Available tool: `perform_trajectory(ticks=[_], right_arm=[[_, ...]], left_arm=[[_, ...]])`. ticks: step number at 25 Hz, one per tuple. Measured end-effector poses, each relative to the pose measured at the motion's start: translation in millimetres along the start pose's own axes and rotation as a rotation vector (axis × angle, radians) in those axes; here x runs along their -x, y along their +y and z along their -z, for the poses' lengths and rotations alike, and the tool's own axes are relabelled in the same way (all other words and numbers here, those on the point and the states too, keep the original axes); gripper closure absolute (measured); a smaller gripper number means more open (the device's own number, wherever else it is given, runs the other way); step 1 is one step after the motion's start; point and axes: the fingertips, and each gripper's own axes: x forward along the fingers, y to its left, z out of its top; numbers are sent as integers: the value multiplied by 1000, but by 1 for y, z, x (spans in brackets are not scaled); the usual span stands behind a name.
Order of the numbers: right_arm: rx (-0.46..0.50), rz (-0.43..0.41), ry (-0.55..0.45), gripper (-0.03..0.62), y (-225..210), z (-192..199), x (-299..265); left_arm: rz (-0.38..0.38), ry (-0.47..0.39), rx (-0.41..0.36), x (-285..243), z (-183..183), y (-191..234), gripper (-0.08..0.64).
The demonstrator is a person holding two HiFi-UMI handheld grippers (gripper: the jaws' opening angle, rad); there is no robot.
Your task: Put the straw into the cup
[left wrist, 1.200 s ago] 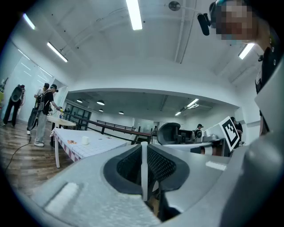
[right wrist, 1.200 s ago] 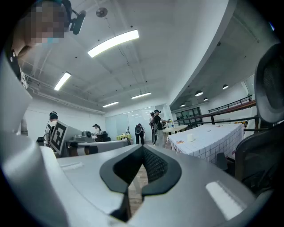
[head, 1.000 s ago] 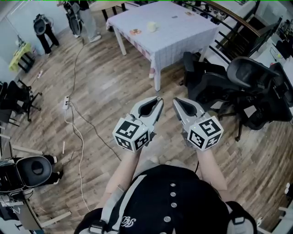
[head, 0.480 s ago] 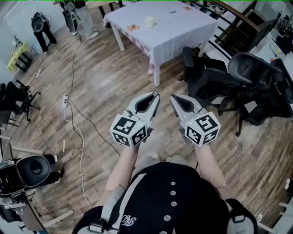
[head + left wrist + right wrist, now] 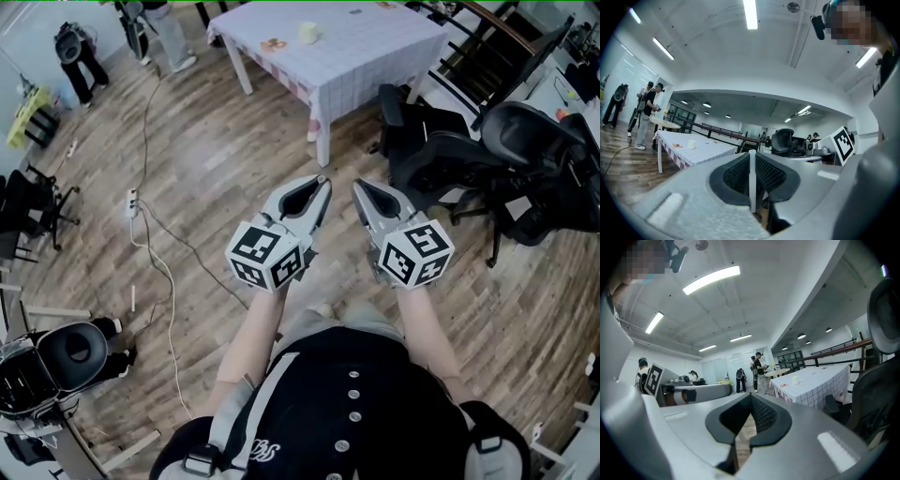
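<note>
The person is standing on the wooden floor (image 5: 216, 178), well apart from the bench (image 5: 375, 56), and holding both grippers out side by side in front of the body. The left gripper (image 5: 322, 182) is gripping the straw (image 5: 752, 183). In the left gripper view its fingers (image 5: 735, 177) are pressing on the thin white stick from both sides, which is standing upright in that view and poking up just past the fingertips. The right gripper (image 5: 359, 186) is carrying nothing, and its fingers (image 5: 763, 416) are meeting at the tips, with only floor showing through the gap lower down.

The cup (image 5: 308, 32) – small and white – is sitting on the bench's checked cloth, near the far-left corner in the head view, beside a small orange-patterned item (image 5: 275, 42). Both gripper views are showing the cup far ahead on the cloth. Black office chairs (image 5: 525, 141) are crowding the right side near the bench, and a cable (image 5: 159, 272) is trailing over the floor to the left. People are standing beyond the bench's far-left end.
</note>
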Motion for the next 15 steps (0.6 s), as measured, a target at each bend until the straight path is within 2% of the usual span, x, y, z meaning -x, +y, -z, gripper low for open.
perform_trajectory(ticks=[3,7,15], right_arm=[[-8,11,4,592,-1,5,-6],[-11,6,17,592,-7,10,-16],[4,-60,-11,592,-44,-2,-62]], left_arm=[[-3,3,-11,-1,-1,11,522],[-19,-7,13,-7,2,27,523],[-19,-1,20,-49,7,66,523]])
